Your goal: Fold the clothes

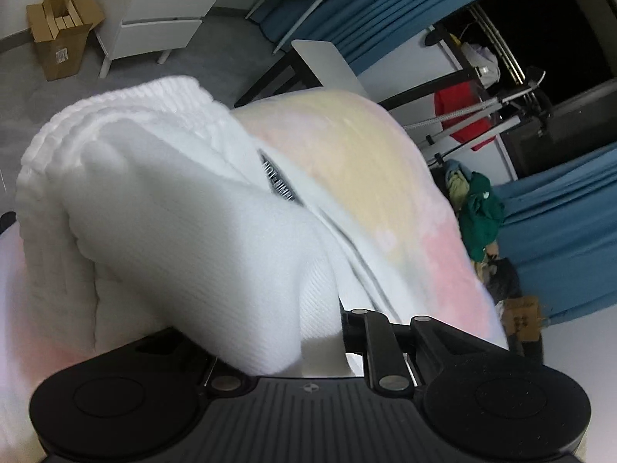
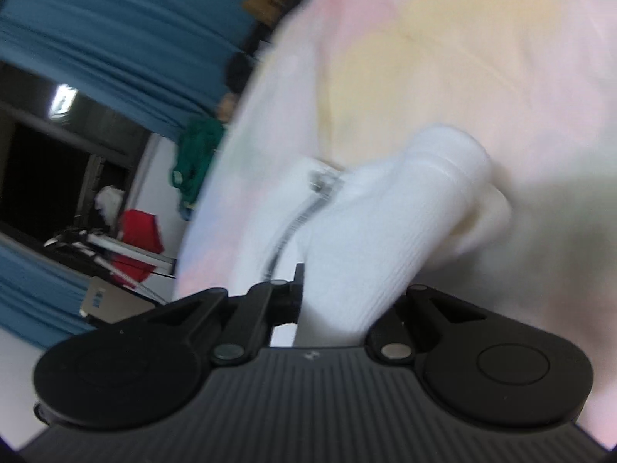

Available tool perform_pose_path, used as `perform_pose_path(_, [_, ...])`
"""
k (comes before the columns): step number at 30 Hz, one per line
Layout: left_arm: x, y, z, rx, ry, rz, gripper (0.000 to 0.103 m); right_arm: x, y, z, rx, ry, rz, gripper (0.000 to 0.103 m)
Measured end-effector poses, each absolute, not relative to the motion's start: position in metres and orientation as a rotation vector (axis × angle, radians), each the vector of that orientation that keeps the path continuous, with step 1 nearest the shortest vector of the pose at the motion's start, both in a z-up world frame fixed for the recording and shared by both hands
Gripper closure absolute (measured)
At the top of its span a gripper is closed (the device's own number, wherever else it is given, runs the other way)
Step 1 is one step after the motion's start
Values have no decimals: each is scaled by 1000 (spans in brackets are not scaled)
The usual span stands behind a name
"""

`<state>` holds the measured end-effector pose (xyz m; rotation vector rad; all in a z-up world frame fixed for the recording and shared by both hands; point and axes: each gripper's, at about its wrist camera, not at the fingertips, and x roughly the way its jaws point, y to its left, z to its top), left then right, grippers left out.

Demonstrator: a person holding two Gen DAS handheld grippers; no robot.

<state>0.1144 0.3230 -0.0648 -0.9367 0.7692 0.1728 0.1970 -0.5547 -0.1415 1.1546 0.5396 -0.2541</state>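
- Around the work, left wrist view, left to right: an open cardboard box (image 1: 61, 34) on the grey floor, a white drawer cabinet (image 1: 162, 11) beside it, blue curtains (image 1: 370, 11) further right, then a rack with a red garment (image 1: 455, 112) hanging and a heap of clothes topped by a green garment (image 1: 480, 212) below it.
- The white garment (image 1: 185, 208) fills the middle of that view (ribbed hem at upper left, a dark label near the centre) and hides much of the pastel blanket (image 1: 366, 154) it hangs over; pink and yellow patches show to its right.
- Only the left wrist view shows the box and cabinet. The right wrist view, blurred, shows the curtains (image 2: 108, 31) at left, the green garment (image 2: 196, 154) and red garment (image 2: 139, 235), and a zipper (image 2: 304, 212) running down the white garment (image 2: 385, 231), which the other view does not make plain.
- The left hand-held gripper (image 1: 327, 343) is nearly closed, pinching a thick fold of the white garment that bulges out over its left finger.
- The right hand-held gripper (image 2: 335, 308) is pressed tight on another bunch of the same garment beside the zipper, the cloth rising between the fingers above the blanket (image 2: 443, 58).
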Motion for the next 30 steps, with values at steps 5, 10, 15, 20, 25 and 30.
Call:
perform_pose_path(5, [103, 312, -64, -869, 767, 174, 73, 195, -561, -164, 1170, 566, -263, 92])
perform_pose_path(10, [92, 302, -48, -764, 828, 207, 52, 189, -562, -168, 1182, 552, -251, 92])
perform_pose_path(15, [74, 280, -17, -564, 865, 246, 32, 185, -562, -168, 1149, 547, -230, 92])
perform_pose_path(20, [53, 251, 21, -372, 799, 243, 26, 183, -562, -169, 1145, 542, -238, 92])
perform_pose_path(25, [59, 211, 35, -309, 713, 266, 23, 184, -562, -170, 1138, 536, -231, 92])
perform_pose_path(30, [74, 177, 35, -309, 666, 304, 21, 180, -565, -170, 1144, 530, -224, 92])
